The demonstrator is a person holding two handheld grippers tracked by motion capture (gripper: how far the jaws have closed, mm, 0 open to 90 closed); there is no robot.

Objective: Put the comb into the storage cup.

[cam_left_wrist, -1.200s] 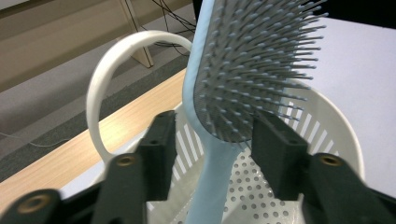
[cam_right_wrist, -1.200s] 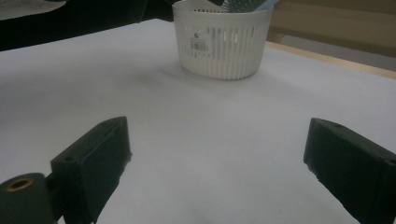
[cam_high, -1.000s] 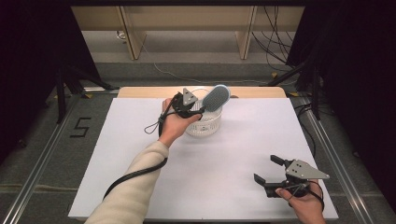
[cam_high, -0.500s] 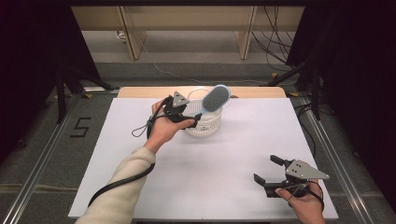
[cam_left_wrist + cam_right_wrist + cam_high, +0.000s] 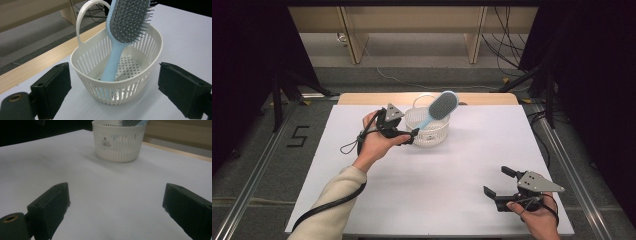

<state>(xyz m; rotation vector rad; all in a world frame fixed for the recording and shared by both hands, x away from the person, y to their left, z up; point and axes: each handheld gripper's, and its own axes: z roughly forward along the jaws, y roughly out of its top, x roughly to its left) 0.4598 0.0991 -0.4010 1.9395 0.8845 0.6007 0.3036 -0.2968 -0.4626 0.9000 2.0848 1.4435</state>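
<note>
My left tool (image 5: 408, 136) hangs wide open and empty just beside the basket (image 5: 428, 134) at the worktop's (image 5: 422, 185) far edge, brush (image 5: 438, 109) standing in it. Placing looks done; next I'd back clear. The left gripper view shows the handle down on the perforated floor. My right tool (image 5: 502, 186) rests open, empty, well apart.

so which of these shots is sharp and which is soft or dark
Left gripper view: hairbrush and basket crisp, the near jaws blurred. Right gripper view: dim and soft, the basket hazy, a dull shadow at its foot. High view: the white table cover evenly lit, the surroundings nearly black.
</note>
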